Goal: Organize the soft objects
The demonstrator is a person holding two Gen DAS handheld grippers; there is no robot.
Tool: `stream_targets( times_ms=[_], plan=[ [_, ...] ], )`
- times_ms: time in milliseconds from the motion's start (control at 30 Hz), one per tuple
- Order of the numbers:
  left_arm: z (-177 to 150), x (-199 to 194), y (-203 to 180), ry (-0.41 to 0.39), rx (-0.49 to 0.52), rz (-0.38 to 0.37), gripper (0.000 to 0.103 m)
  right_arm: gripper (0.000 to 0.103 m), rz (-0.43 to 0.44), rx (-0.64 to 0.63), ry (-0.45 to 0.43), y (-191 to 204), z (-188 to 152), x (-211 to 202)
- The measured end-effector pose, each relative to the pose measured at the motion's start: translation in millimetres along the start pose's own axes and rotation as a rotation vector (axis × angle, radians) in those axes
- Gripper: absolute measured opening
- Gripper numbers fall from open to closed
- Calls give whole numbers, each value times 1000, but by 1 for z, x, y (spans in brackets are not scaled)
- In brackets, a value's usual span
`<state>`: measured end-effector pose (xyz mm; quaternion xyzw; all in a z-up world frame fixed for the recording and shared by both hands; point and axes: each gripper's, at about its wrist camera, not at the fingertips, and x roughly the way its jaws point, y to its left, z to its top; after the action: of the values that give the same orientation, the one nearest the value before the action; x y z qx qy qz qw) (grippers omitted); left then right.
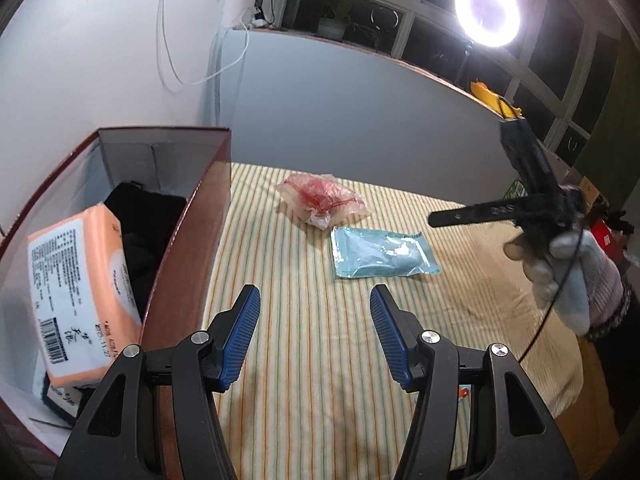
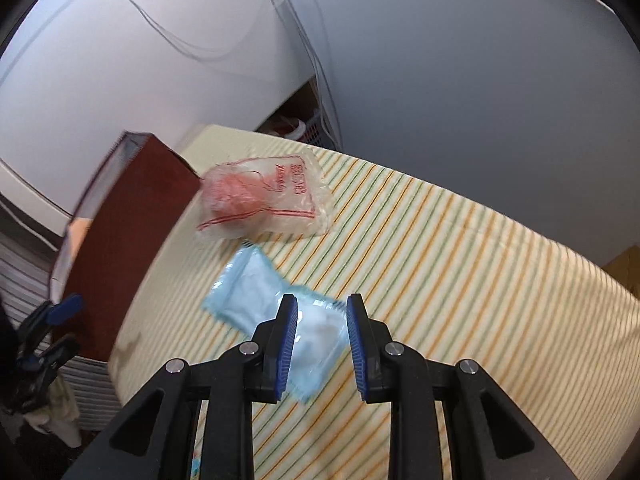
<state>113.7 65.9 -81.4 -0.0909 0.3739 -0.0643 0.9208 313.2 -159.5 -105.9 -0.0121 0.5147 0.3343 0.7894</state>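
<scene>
A ring light [image 1: 488, 11] at upper right glares white and blows out its centre; the windows [image 1: 532, 64] behind are dark. The wall [image 1: 340, 92] is evenly lit. Both fisheye views bend and vignette at the corners. The right wrist view is motion-blurred, the box [image 2: 128, 232] smeared.

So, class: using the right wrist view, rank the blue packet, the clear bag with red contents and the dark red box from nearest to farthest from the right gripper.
1. Blue packet: just beyond the right gripper.
2. Clear bag: further back, left of centre.
3. Dark red box: far left.
</scene>
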Motion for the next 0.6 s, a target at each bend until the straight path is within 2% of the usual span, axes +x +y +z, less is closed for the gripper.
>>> stream_targets(
  times_ms=[67, 100, 300, 400, 500, 600],
  plan=[
    [0, -1, -4, -1, 11, -15, 57, 40, 33, 33, -31, -3, -12, -14],
    [-1, 0, -7, 4, 15, -24, 57, 42, 42, 42, -40, -3, -14, -16],
    [-15, 12, -28, 64, 79, -57, 57, 42, 73, 56, -68, -5, -54, -39],
    [-18, 17, -33, 89, 105, -62, 57, 42, 54, 33, -83, 5, -79, -47],
    [-18, 17, -36, 94, 120, -61, 57, 42, 37, -7, -88, 18, -102, -54],
    [-17, 17, -38, 101, 120, -74, 57, 42, 55, -11, -81, 24, -121, -54]
  ],
)
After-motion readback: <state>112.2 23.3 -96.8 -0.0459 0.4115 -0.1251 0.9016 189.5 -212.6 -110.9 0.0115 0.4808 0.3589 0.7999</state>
